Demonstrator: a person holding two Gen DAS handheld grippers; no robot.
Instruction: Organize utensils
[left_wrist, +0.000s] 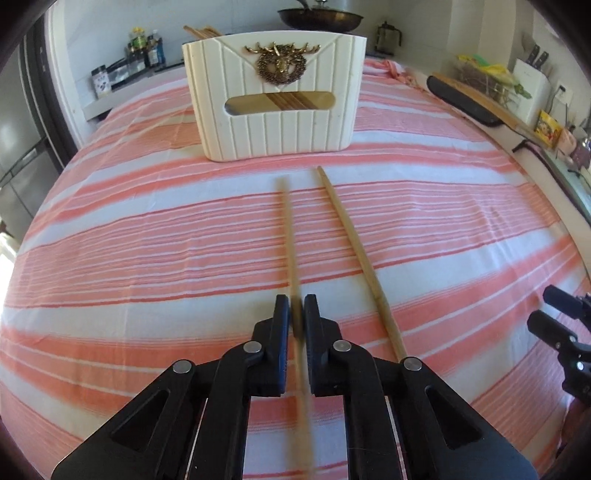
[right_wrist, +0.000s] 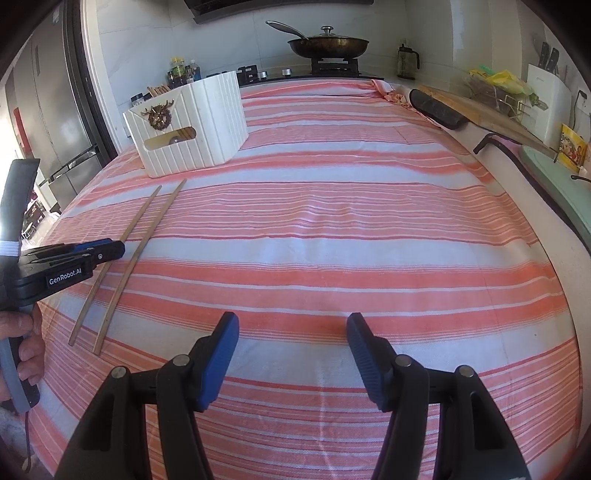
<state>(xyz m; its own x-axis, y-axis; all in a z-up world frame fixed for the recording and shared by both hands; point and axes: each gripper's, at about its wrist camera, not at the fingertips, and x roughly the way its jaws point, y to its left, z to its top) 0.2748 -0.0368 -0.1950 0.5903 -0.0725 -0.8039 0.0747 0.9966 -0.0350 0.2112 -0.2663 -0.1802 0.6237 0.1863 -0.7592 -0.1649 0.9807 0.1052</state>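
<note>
My left gripper (left_wrist: 296, 302) is shut on a wooden chopstick (left_wrist: 287, 229) that points ahead toward the white slotted utensil box (left_wrist: 280, 125); the stick looks blurred. A second chopstick (left_wrist: 354, 251) lies on the striped cloth just to its right. The box has a gold deer emblem and holds several chopsticks. In the right wrist view the left gripper (right_wrist: 110, 250) sits over the left stick of the pair, with the free chopstick (right_wrist: 137, 267) beside it and the box (right_wrist: 192, 122) beyond. My right gripper (right_wrist: 291, 321) is open above bare cloth, holding nothing.
A pink-and-white striped cloth (right_wrist: 332, 229) covers the counter. Behind it are a lidded pan (right_wrist: 328, 46) on the stove and bottles (right_wrist: 183, 72); a wooden board (right_wrist: 480, 110) and knife block (right_wrist: 546, 99) sit at the right. A person's hand (right_wrist: 26, 343) holds the left gripper.
</note>
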